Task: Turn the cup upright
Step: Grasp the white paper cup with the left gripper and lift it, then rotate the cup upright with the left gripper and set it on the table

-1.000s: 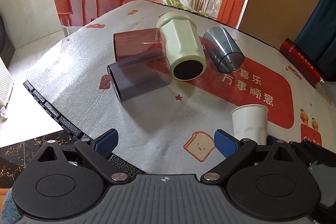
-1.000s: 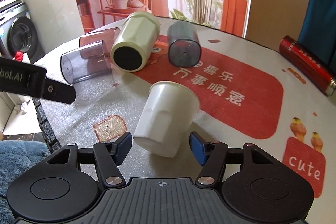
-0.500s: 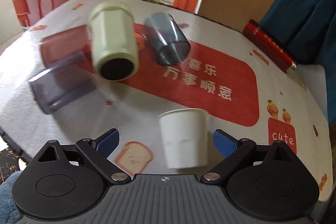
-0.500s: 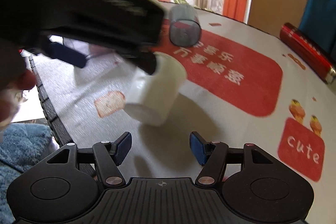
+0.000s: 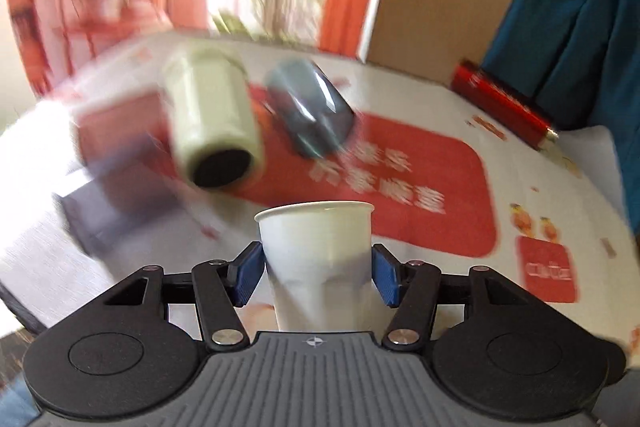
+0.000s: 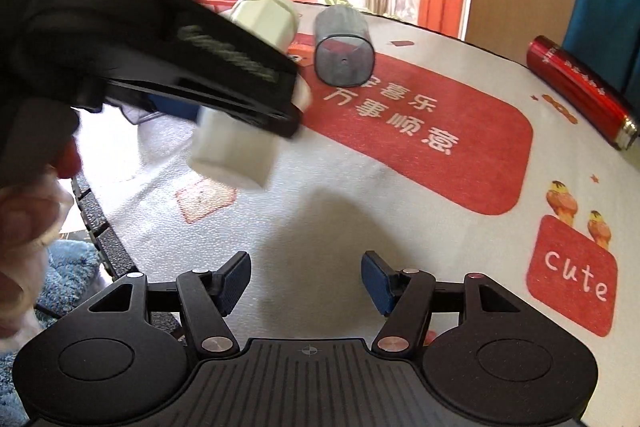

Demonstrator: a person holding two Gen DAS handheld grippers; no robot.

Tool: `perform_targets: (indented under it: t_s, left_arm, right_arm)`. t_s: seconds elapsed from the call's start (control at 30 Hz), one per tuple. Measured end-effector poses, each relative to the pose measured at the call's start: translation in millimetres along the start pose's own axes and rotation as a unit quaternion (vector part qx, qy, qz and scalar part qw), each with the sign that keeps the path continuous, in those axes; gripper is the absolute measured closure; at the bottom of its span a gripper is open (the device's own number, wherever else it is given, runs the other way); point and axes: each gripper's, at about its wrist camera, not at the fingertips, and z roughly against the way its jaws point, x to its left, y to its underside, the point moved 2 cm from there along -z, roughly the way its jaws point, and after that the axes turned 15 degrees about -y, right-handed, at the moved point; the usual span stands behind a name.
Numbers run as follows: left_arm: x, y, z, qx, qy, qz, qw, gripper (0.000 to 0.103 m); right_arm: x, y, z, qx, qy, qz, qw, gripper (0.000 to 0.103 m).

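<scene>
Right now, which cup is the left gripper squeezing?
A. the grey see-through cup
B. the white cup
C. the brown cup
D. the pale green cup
B: in the left wrist view the white cup sits between the left gripper's blue pads, and the right wrist view shows it lifted off the table.

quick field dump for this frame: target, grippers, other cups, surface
target: white ribbed plastic cup, clamped between the left gripper pads, lifted off the table, tilted in the right wrist view
right gripper: open, holds nothing, above the mat
other cups: pale green faceted cup, grey translucent cup, both on their sides; two more tinted cups at left, too blurred to detail
surface: white printed table mat with red panel
other: red cylindrical tube at far right edge
</scene>
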Motion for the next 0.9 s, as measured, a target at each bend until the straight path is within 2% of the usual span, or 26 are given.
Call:
perform_targets:
  t_s: [0.17, 0.23, 0.3, 0.5, 0.6, 0.73, 0.9]
  left_arm:
    - [25, 13, 0, -0.056, -0.100, 0.004, 0.9935, 0.043]
    - [31, 16, -5, -0.070, -0.128, 0.008, 0.9892, 0.043]
    - [35, 18, -8, -0.071, -0.142, 0.011, 0.9873, 0.042]
    - [34, 28, 0, -0.068, -0.143, 0.007, 0.9873, 0.043]
    - [36, 30, 0, -0.041, -0.118, 0.017, 0.9920, 0.044]
    - [43, 37, -7, 0.014, -0.085, 0.039, 0.9955, 0.045]
    - [48, 40, -16, 0.035, -0.081, 0.051, 0.9948, 0.047]
  right_arm:
    - [4, 0, -5, 0.002, -0.004, 0.001, 1.000, 0.045]
    - [4, 0, -6, 0.004, -0.004, 0.000, 1.000, 0.045]
    - [5, 0, -7, 0.005, -0.003, 0.001, 1.000, 0.044]
    - [6, 1, -7, 0.006, -0.002, 0.001, 1.000, 0.044]
    - [6, 1, -8, 0.006, -0.002, 0.001, 1.000, 0.043]
    - [7, 2, -7, 0.005, -0.003, 0.002, 1.000, 0.043]
    - [8, 2, -7, 0.006, -0.003, 0.003, 1.000, 0.043]
